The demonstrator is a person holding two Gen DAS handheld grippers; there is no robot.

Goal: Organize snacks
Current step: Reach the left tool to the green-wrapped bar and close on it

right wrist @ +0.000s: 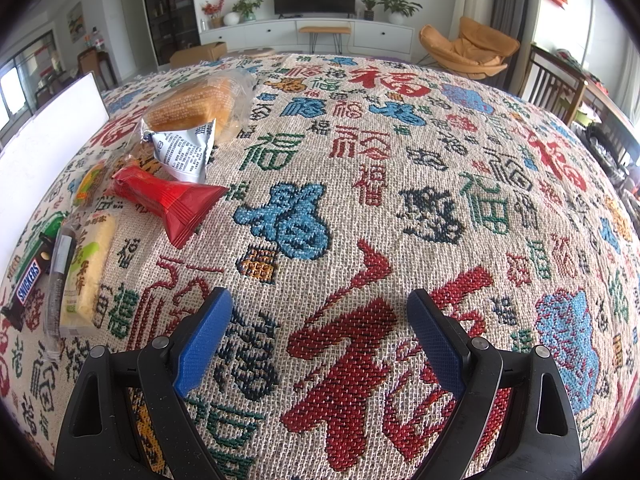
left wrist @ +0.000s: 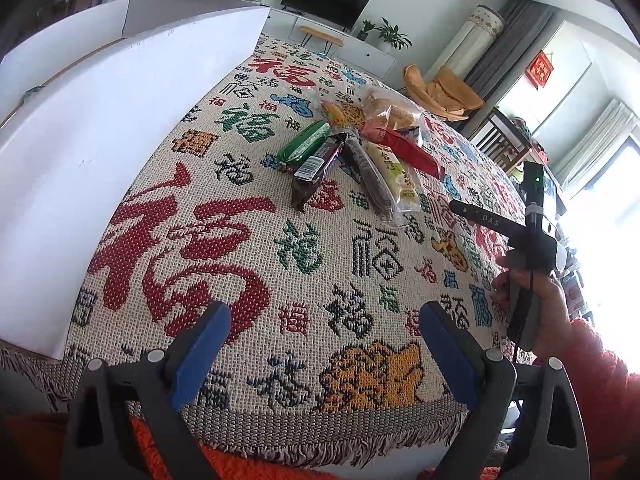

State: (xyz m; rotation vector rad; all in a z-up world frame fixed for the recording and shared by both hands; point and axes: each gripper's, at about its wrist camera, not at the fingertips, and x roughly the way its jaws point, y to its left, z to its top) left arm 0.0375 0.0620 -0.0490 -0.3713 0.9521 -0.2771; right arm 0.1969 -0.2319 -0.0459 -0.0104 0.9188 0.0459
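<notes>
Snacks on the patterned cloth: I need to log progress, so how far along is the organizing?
Nothing looks done yet: the snack pile, including the Snickers bar and red packet, lies loose on the cloth, beside the white box. Nothing is in hand: the left claw and right claw are both open and empty. Every snack is left to sort.

coarse woven tablecloth; glossy red foil wrapper; matt white box; textured blue gripper pads.
</notes>
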